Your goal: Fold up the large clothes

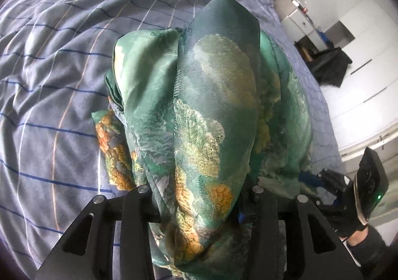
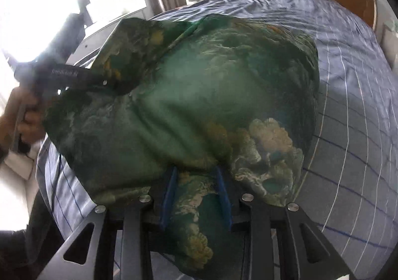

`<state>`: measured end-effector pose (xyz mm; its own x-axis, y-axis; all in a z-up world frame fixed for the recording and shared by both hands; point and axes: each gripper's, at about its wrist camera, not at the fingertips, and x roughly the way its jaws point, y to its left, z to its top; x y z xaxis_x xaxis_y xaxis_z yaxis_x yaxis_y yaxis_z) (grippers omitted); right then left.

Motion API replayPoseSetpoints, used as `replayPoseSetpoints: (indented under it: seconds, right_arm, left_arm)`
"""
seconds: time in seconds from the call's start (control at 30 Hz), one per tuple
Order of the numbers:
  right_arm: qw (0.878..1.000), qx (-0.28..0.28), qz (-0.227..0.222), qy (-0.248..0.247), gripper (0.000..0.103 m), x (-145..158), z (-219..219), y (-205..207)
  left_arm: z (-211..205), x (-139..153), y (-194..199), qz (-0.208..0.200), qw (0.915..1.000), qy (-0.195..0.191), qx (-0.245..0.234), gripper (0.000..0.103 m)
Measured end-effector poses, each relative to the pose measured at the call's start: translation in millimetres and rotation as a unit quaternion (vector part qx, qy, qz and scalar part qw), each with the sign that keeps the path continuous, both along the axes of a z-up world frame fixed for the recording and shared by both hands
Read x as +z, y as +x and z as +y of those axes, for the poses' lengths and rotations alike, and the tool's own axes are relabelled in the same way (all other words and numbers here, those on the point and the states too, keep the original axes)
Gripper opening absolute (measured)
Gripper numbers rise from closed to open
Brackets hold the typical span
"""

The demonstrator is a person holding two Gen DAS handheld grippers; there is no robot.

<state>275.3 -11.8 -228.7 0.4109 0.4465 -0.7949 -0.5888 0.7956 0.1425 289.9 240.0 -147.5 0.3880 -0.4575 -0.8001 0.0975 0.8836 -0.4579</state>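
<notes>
1. My left gripper (image 1: 199,205) tilts steeply down, its jaws pinched on a thick bunch of green patterned cloth (image 1: 214,96).
2. My right gripper (image 2: 196,193) tilts down likewise, blue fingers (image 2: 169,195) pressing the same cloth.
3. My gloved right hand (image 1: 348,208) grips its handle.

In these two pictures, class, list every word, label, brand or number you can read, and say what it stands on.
White lettering on the black body of the left gripper, seen from the right wrist view: too blurred to read with certainty.
Green garment: printed pattern only, no words.
Striped bedsheet: no text.
</notes>
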Motion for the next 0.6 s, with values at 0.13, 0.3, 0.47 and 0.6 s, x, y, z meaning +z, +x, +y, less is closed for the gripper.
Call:
replayPoseSetpoints:
  seconds: [0.13,0.3,0.47,0.6]
  right_arm:
    - [0.999,0.012,0.023,-0.019,0.033,25.7,3.9,4.0]
    - [0.999,0.003,0.025,0.023,0.034,80.4,7.5,38.8]
    - [1.000,-0.018,0.003,0.019,0.034,100.9,38.6,102.3]
    - [0.998,-0.031,0.051,0.013,0.034,69.5,73.5,154.3]
  left_arm:
    - [7.5,23.9,-7.2,-0.010,0.9999,0.000,-0.001,0.053]
    - [21.3,38.4,-9.3,-0.026,0.9997,0.000,0.001,0.059]
    - [30.2,20.0,-10.7,-0.020,0.9997,-0.006,0.013,0.060]
    - [29.7,4.0,-9.4,-0.008,0.9993,-0.006,0.035,0.059]
